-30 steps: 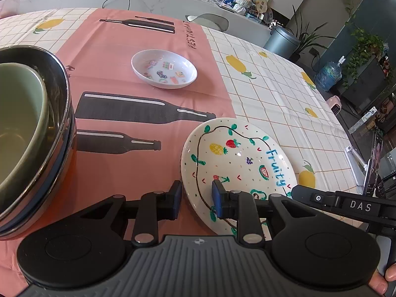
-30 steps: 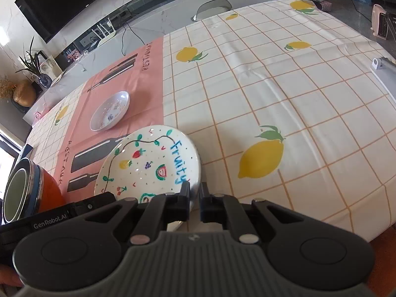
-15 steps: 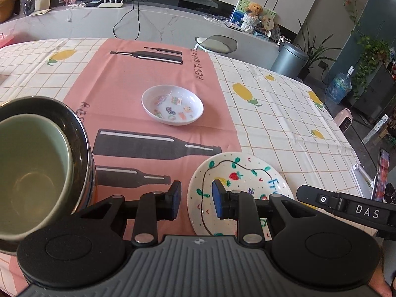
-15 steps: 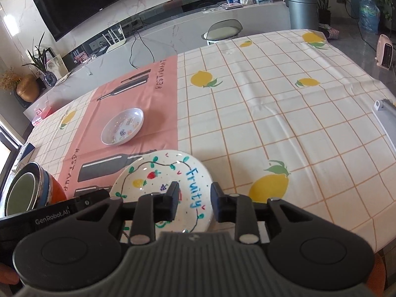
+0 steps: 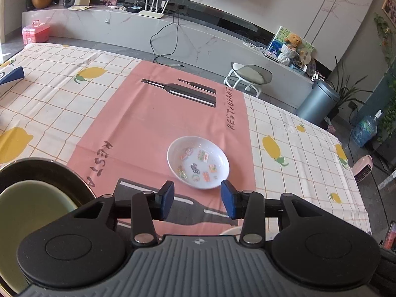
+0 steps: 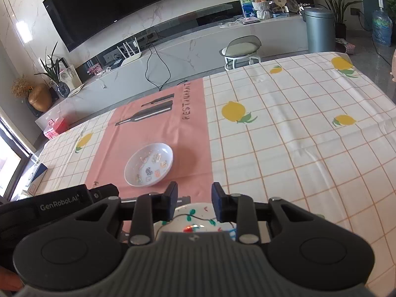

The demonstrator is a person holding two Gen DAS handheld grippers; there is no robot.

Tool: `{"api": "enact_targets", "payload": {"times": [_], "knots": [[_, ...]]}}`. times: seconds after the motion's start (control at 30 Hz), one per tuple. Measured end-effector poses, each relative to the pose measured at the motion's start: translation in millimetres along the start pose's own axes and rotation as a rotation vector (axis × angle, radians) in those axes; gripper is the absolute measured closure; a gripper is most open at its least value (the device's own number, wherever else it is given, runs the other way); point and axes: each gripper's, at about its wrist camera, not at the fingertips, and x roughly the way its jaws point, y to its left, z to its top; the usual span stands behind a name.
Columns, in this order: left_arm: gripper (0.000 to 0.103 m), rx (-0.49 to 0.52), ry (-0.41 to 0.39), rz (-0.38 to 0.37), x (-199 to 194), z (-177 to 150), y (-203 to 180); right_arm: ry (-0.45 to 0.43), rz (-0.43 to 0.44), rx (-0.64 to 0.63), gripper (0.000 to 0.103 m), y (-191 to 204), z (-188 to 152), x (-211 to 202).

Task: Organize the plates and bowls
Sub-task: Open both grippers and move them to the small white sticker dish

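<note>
Nothing is being gripped — the left gripper [image 5: 196, 199] has just been opening, empty; the right gripper [image 6: 194, 201] is being held parted above the plate [image 6: 198, 219].

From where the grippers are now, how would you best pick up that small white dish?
Pinch the rim of the dish on its near edge, one finger above and one below. It lies upright and flat on the pink cloth, and its raised lip faces the open left gripper.

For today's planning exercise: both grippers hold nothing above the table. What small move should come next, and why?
Probably ease the open left gripper forward and down to the small white dish. It lies alone on the pink cloth, just beyond that gripper's fingertips, apart from the stacked bowls.
</note>
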Motion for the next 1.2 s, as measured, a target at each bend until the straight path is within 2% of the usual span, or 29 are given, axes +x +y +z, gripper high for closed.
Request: {"api": "enact_targets", "payload": {"times": [0.17, 0.4, 0.47, 0.6, 0.77, 0.83, 0.93, 1.03, 1.07, 1.2], "knots": [[0.045, -0.091, 0.004, 0.001, 12, 16, 11, 0.012, 0.018, 0.044, 0.073, 4, 14, 24], [0.043, -0.195, 0.022, 0.034, 31, 33, 25, 0.031, 0.050, 0.110, 0.073, 2, 32, 56], [0.043, -0.216, 0.022, 0.050, 36, 36, 29, 0.042, 0.068, 0.135, 0.069, 2, 36, 66], [0.046, -0.234, 0.038, 0.096, 46, 42, 28, 0.066, 0.098, 0.139, 0.067, 10, 43, 87], [0.046, -0.204, 0.060, 0.124, 58, 42, 19, 0.130, 0.071, 0.132, 0.067, 14, 39, 116], [0.046, -0.197, 0.075, 0.155, 63, 42, 17, 0.160, 0.065, 0.159, 0.074, 9, 35, 127], [0.047, -0.196, 0.119, 0.195, 74, 41, 17, 0.189, 0.069, 0.197, 0.076, 2, 29, 138], [0.049, -0.183, 0.133, 0.208, 82, 40, 16, 0.181, 0.077, 0.200, 0.079, 4, 27, 140], [0.051, -0.181, 0.137, 0.216, 84, 39, 15, 0.182, 0.078, 0.199, 0.080, 5, 27, 140], [0.072, -0.180, 0.186, 0.218, 94, 37, 16, 0.195, 0.084, 0.189, 0.099, 9, 26, 143]]}}
